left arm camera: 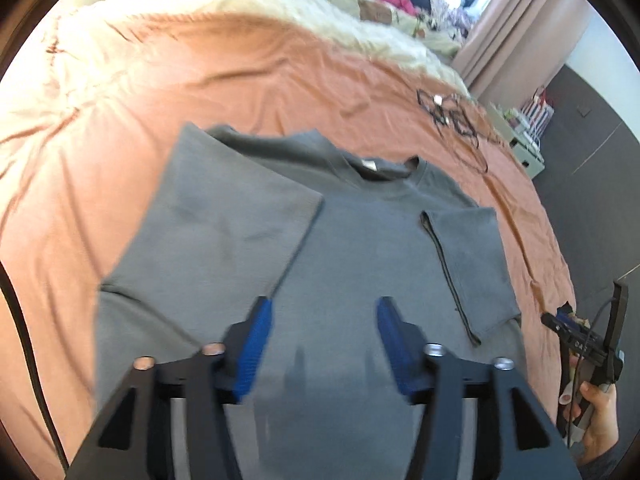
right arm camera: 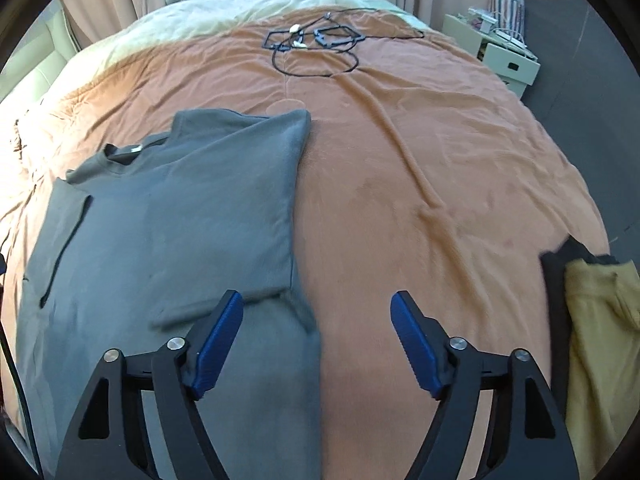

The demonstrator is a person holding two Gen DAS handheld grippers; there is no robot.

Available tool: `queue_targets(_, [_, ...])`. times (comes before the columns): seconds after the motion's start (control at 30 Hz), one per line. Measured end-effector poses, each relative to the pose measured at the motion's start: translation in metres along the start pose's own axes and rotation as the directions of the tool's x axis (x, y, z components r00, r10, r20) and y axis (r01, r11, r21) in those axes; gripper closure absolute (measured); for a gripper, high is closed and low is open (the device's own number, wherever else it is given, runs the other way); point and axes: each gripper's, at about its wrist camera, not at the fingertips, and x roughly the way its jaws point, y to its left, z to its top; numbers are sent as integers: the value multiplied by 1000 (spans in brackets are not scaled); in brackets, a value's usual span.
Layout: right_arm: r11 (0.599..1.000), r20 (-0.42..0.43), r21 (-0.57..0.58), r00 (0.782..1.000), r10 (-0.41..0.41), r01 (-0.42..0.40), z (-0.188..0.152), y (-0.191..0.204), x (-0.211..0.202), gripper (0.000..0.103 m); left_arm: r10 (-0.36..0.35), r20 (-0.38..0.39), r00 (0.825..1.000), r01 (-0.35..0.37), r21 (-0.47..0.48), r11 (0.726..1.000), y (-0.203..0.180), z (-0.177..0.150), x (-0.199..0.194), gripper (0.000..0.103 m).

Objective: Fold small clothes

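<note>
Blue pads [left arm camera: 256, 344] are seen nearest in the left wrist view, set on black fingers; the left gripper [left arm camera: 324, 346] is held apart above the grey T-shirt [left arm camera: 352, 248], with nothing clamped between its jaws. In the right wrist view the right gripper [right arm camera: 316, 340] is likewise spread wide and empty — one pad [right arm camera: 218, 344] is placed over the shirt's edge, the other over bare cloth. No contact between pads and fabric can be made out in either view.

The T-shirt is laid flat on the orange bedspread [left arm camera: 100, 120], neck pointing away. Both side portions are folded inward over the body, so that the sleeves lie on top: a broad flap [left arm camera: 224, 216] on the left of the left wrist view, a narrower sleeve [left arm camera: 468, 264] with a dark hem on the right. A pale label [left arm camera: 368, 166] is shown inside the collar.

At the lower right of the left view, a hand [left arm camera: 596, 420] is wrapped around the other gripper's handle, off the shirt's edge. At the right margin of the right view, a mustard-yellow garment [right arm camera: 596, 340] is piled against a dark one [right arm camera: 554, 276].

Further off, a tangle of black cable [right arm camera: 316, 46] is spread on the bedspread, well apart from the shirt. Beyond it, a cream blanket [right arm camera: 208, 20] is seen — then curtains [left arm camera: 516, 20] and a pale bedside cabinet [right arm camera: 500, 56].
</note>
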Motion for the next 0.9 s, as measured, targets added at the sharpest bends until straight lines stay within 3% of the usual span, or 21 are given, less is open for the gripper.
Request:
queue_targets(0.2, [1000,32,16,1000,0,-1,-28,3,-44,13,7,72,997,-6,-17,1000,19,-16,-47,13])
queue_targets(0.27, [1000,48,5,999,10,-10,-35,7,-58,0,11,92,996,-8,-29,1000,26,-20,-58,13])
queue_targets(0.57, [999,109,27,993,42,-45,-75,8,-110,0,22,151,988,-20,-10,1000,41,-49,-104,12])
queue_targets(0.9, [1000,184,26,983,-3,-2,-126,15,-165,0,36,213,976,-37,3,999,60,-97,-155,11])
